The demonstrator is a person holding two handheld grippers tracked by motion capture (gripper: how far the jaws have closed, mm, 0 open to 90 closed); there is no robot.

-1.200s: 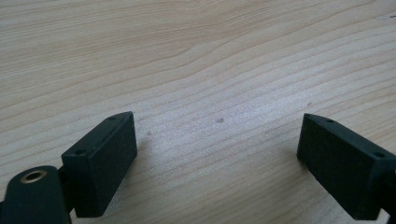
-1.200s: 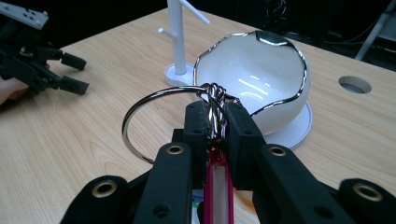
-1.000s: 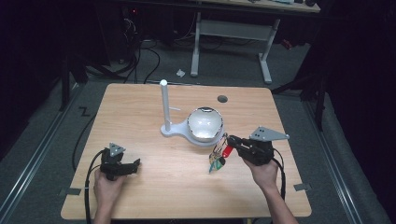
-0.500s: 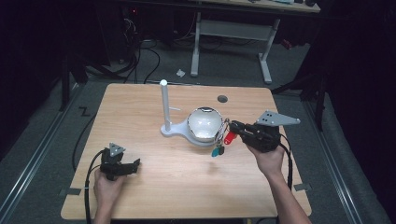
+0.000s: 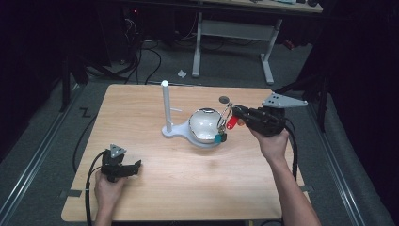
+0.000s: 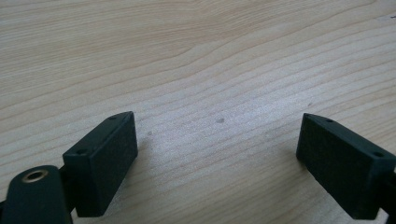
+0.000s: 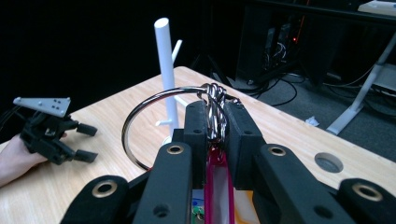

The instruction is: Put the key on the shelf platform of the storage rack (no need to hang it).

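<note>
- High view: right gripper (image 5: 234, 112) clenched on a key ring (image 5: 225, 114), held in the air just above the right rim of the white bowl (image 5: 203, 125). Red tag (image 5: 231, 123) and a teal one (image 5: 218, 138) dangle from the ring. White stand (image 5: 166, 107) with an upright post rises from the same base, left of the bowl; a small side peg sticks out of it.
- High view: left gripper (image 5: 131, 168) rests on the desk (image 5: 141, 108) near the front-left corner, well apart from everything.
- Left gripper view: jaws spread wide, released, nothing between them, bare desk (image 6: 201, 70) below.
- Right gripper view: jaws pinch the bunched part of the key ring (image 7: 163, 112); big loop stands free to the left, roughly facing the post (image 7: 166, 74). Red tag (image 7: 217, 186) hangs down between the jaws. Left gripper (image 7: 79, 140) sits far off by the desk edge.
- Progress, my read: pick-up done, ring lifted clear of the desk. Left: carry it across to the stand, hang the loop on the peg or post, let go. Roughly halfway.
</note>
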